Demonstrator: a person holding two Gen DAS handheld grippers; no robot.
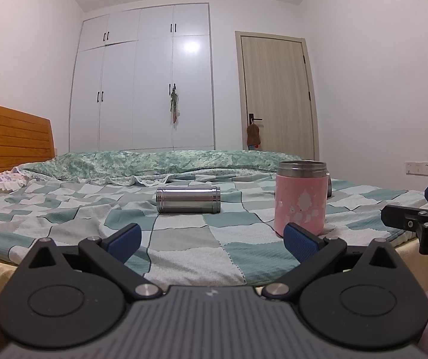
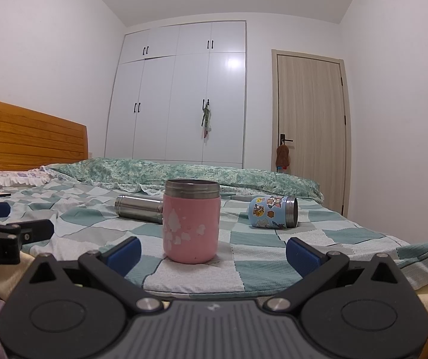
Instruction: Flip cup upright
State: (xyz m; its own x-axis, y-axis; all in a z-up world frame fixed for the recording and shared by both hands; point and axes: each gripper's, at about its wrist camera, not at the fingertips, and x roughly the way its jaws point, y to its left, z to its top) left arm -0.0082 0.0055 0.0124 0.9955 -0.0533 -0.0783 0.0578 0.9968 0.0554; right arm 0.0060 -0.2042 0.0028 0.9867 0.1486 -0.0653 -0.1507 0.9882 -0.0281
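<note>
A pink cup (image 2: 190, 230) with a steel rim stands upright on the checked bedspread (image 2: 261, 269); it also shows in the left wrist view (image 1: 300, 200). A steel cup (image 1: 188, 199) lies on its side behind it, also in the right wrist view (image 2: 138, 208). A blue sticker-covered cup (image 2: 273, 211) lies on its side to the right. My left gripper (image 1: 212, 243) is open and empty near the bed's front edge. My right gripper (image 2: 214, 254) is open and empty just in front of the pink cup. Each gripper shows at the edge of the other's view.
A green quilt (image 2: 184, 173) is bunched across the far side of the bed. A wooden headboard (image 2: 28, 137) stands at the left. A white wardrobe (image 2: 181, 98) and a door (image 2: 309, 113) are behind. The bed's front edge (image 2: 244, 294) is right below the grippers.
</note>
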